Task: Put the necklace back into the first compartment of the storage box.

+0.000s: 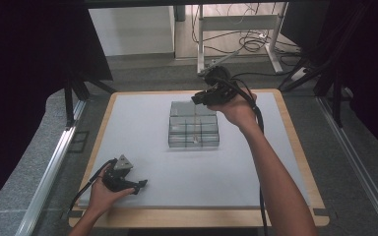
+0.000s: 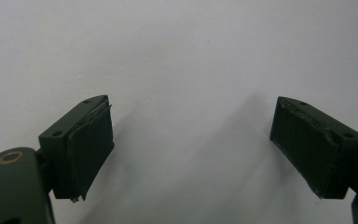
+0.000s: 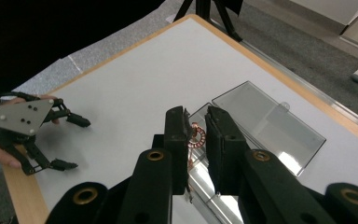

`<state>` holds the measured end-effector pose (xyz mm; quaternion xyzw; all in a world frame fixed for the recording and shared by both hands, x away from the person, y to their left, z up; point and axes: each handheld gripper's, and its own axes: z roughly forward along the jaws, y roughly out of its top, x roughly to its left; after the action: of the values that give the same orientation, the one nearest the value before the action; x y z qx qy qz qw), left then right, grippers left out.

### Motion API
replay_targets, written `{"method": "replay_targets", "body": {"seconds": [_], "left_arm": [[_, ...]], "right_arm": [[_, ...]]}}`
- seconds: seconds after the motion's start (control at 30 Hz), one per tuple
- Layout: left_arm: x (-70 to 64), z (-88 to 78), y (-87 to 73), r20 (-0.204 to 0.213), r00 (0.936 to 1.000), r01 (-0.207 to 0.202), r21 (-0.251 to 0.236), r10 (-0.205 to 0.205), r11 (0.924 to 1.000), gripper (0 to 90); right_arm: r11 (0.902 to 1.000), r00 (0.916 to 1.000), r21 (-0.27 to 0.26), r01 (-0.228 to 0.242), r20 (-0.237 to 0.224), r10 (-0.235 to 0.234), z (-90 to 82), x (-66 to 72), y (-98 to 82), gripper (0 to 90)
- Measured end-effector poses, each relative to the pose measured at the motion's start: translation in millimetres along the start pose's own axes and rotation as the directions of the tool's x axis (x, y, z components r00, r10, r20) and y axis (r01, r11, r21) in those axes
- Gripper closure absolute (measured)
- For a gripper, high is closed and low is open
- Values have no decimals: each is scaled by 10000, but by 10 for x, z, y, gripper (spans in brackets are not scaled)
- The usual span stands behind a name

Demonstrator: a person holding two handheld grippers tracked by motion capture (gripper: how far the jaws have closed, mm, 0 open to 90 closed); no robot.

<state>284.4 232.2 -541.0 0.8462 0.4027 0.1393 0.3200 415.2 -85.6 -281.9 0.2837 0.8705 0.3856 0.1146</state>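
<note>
A clear plastic compartment box [image 1: 194, 132] sits in the middle of the white mat, its flat lid [image 3: 265, 121] lying open on the far side. My right gripper [image 3: 196, 116] hovers just above the box's rear part, shut on a small copper wire coil [image 3: 197, 138] with thin wire ends trailing down. In the high view the right gripper [image 1: 200, 100] is over the lid end of the box. My left gripper [image 1: 139, 186] rests low near the mat's front left, open, with nothing between its pads [image 2: 91, 140].
The white mat [image 1: 142, 128] lies on a wooden board [image 1: 295, 142] with a raised light-wood edge. Black tripod legs [image 1: 71, 98] stand off the board's left and right sides. A desk frame and cables [image 1: 246, 42] are on the floor beyond.
</note>
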Motion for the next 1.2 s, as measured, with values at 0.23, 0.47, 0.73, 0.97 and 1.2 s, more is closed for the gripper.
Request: {"method": "replay_targets", "body": {"seconds": [0.23,0.47,0.73,0.97,1.2], "left_arm": [[4,-2,1,-3,10000,-6,-3,6,10000,135],[1,-9,-3,-2,10000,-5,-32,5,10000,135],[8,-20,-4,-39,10000,-89,-21,89,10000,135],[-2,-19,-11,-64,9999,-129,5,129,9999,134],[-7,-13,-12,-59,9999,-126,11,126,9999,134]], "right_arm": [[9987,9998,-494,-123,156,130,53,-67,36,775],[9968,9993,-736,-312,182,326,203,-139,83,775],[9959,9992,-835,-338,183,355,484,-179,140,775],[9942,9988,-1000,-407,243,433,640,-204,172,775],[9948,9986,-946,-372,351,407,783,-215,190,775]]}}
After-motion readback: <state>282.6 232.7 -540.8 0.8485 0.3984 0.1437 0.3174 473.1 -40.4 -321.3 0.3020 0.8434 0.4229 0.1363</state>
